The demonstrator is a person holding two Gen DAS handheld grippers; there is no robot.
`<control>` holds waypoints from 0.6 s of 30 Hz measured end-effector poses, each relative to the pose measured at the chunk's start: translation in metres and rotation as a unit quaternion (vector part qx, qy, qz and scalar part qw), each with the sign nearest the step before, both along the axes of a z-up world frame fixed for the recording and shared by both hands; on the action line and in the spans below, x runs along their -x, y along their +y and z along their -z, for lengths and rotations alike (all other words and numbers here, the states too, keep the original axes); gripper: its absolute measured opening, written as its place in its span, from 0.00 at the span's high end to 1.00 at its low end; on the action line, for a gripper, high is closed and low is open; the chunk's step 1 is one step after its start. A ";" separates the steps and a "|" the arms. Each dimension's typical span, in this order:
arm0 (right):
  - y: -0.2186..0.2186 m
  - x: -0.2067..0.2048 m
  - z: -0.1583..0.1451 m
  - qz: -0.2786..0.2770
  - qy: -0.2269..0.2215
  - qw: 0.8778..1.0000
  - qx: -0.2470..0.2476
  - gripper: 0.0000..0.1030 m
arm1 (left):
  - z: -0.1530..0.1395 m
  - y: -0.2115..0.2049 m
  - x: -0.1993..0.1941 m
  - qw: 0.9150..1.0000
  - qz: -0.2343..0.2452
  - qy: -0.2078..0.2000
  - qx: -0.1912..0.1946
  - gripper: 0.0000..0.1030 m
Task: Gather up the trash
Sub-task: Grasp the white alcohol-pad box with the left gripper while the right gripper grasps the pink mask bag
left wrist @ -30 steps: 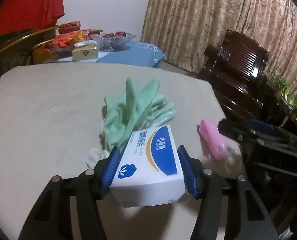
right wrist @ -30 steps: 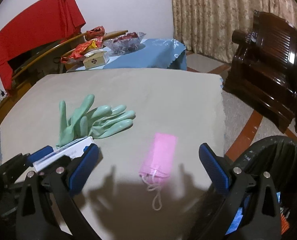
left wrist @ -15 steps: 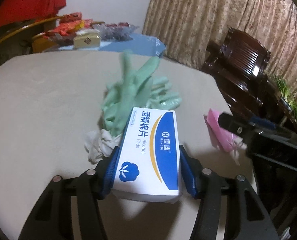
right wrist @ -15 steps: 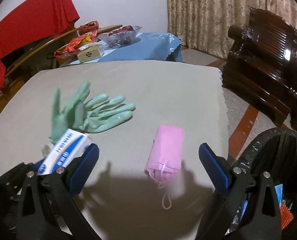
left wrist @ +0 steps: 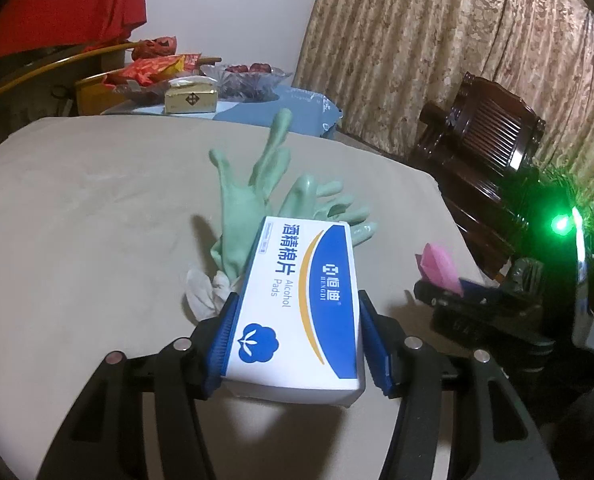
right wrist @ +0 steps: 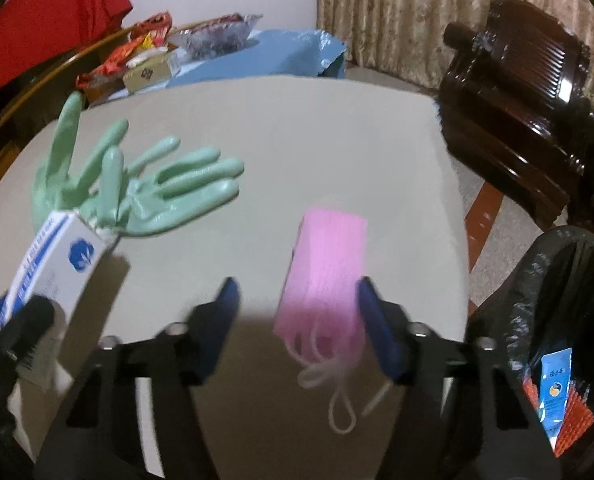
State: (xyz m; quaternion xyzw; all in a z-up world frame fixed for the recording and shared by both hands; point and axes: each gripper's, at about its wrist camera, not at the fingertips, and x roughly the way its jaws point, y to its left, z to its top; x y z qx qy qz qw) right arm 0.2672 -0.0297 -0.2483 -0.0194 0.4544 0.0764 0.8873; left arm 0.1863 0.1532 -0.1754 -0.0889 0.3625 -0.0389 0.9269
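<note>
My left gripper (left wrist: pixel 298 300) is shut on a white and blue box of alcohol pads (left wrist: pixel 309 264), held just above the beige table (left wrist: pixel 97 208). The same box (right wrist: pixel 53 264) shows at the left edge of the right wrist view. A pink face mask (right wrist: pixel 325 264) with white ear loops lies near the table's right edge. My right gripper (right wrist: pixel 297 286) straddles it with its jaws closing; the right pad is at the mask's edge and the left pad stands apart from it. Green rubber gloves (left wrist: pixel 257 200) lie behind the box.
A bin lined with a black bag (right wrist: pixel 537 292) stands off the table's right edge, with wrappers inside. A crumpled white tissue (left wrist: pixel 203 288) lies by the gloves. Dark wooden chair (right wrist: pixel 517 100) on the right; snacks on a blue-covered table (left wrist: pixel 237 104) behind.
My right gripper has come down over the pink mask and its jaws have narrowed around it. The left gripper keeps hold of the box, now tilted up more.
</note>
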 end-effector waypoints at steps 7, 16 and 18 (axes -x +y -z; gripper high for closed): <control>-0.004 0.006 -0.013 -0.020 -0.013 0.999 -0.035 0.90 | -0.009 -0.002 0.003 1.000 -0.001 -0.008 -0.002 0.45; -0.011 0.026 -0.064 -0.054 -0.052 0.994 -0.084 0.90 | -0.037 -0.013 0.012 0.999 0.000 -0.031 -0.011 0.45; -0.016 0.033 -0.076 -0.058 -0.060 0.992 -0.093 0.90 | -0.043 -0.016 0.013 0.999 0.003 -0.034 -0.012 0.45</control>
